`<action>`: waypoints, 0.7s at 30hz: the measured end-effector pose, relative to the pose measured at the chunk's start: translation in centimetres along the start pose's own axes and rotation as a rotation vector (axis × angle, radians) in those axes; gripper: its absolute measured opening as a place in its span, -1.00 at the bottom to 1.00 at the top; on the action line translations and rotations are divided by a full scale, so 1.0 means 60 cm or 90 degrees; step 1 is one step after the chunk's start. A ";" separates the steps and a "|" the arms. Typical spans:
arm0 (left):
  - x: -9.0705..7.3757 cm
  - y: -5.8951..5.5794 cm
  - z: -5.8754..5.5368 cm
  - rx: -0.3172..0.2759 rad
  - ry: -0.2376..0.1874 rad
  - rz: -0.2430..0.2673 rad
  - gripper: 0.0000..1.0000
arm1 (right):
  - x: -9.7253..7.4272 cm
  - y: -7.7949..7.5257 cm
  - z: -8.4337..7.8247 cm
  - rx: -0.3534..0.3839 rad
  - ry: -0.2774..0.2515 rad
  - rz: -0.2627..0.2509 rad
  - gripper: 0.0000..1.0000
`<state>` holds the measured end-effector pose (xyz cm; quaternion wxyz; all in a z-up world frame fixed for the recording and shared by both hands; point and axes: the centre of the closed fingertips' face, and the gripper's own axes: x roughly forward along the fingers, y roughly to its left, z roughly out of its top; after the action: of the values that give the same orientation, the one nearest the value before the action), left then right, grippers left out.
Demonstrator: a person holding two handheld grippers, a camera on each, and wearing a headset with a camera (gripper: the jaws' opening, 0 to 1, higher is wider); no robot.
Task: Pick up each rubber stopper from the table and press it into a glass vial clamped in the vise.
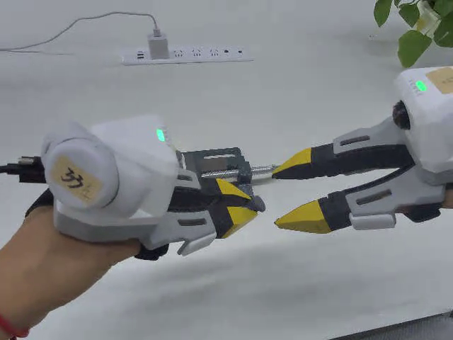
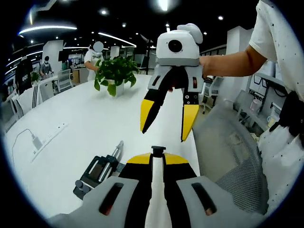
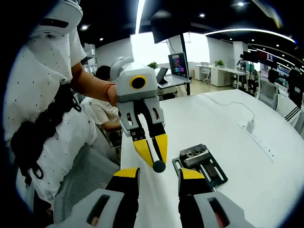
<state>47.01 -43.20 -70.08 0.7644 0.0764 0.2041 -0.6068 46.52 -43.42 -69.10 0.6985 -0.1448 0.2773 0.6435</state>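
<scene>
Item 1. Tan sticker [image 1: 76, 178] on the round back end of your left gripper [image 1: 251, 205], seen in the head view. It carries dark handwritten digits, set at a slant, which you can read as 33.

Item 2. Second tan sticker [image 1: 442, 79] on the white housing of your right gripper [image 1: 284, 195]. It is cut off by the picture's edge, and you cannot make out any writing on it.

Item 3. White power strip [image 1: 187, 54]. Any marking on it is too small for you to read.

The left tool [image 1: 251, 203], pinched on a rubber stopper [image 3: 159, 166], faces the right tool [image 1: 277, 198], whose jaws gape.
</scene>
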 end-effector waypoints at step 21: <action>-0.038 -0.003 0.021 -0.006 -0.045 0.024 -0.92 | 0.022 0.018 0.040 -0.066 0.061 0.067 -0.80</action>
<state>46.69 -41.66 -68.01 0.7827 0.0550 0.1780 -0.5939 45.95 -40.84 -67.74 0.6416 -0.1963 0.2839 0.6850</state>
